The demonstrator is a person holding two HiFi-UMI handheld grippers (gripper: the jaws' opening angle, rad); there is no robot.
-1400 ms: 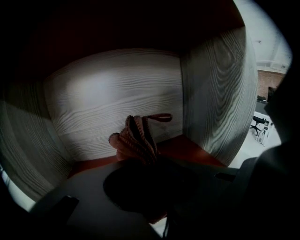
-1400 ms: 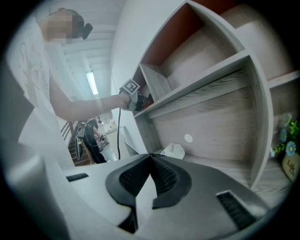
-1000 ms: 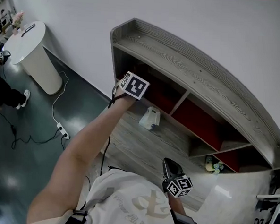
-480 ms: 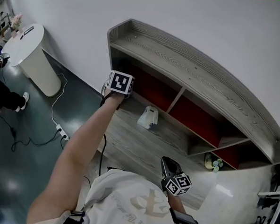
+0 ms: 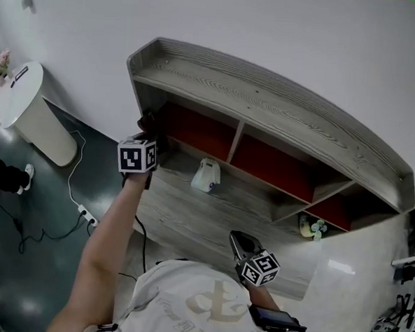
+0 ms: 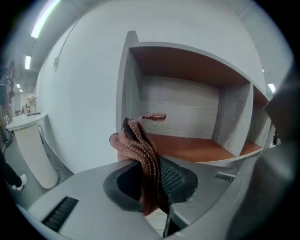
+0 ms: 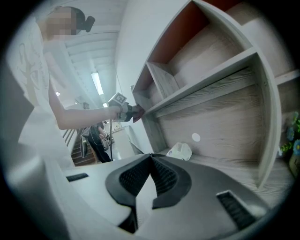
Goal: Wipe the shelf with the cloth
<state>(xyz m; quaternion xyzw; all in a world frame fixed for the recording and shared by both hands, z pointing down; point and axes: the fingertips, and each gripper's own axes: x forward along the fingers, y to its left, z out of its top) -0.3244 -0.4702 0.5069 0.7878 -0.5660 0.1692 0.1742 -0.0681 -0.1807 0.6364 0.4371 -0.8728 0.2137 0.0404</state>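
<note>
The grey wood-grain shelf (image 5: 267,106) with red back panels stands against the white wall. My left gripper (image 5: 149,126) is at the shelf's left end, level with the upper left compartment (image 6: 187,147). It is shut on a brown knitted cloth (image 6: 138,145), which bunches up above the jaws (image 6: 152,176) just in front of the compartment's left wall. My right gripper (image 5: 239,242) hangs low in front of the shelf, shut with nothing in it (image 7: 151,161), apart from the boards (image 7: 211,84).
A white packet-like object (image 5: 205,176) lies on the lower board, also in the right gripper view (image 7: 180,151). A small flower ornament (image 5: 311,227) sits at the lower right. A white round pedestal (image 5: 28,112) and a power strip with cable (image 5: 85,214) are on the dark floor at left.
My left gripper has slid left along the shelf with the cloth, from in front of the red-backed compartment to the shelf's left end. The right gripper has barely moved.
</note>
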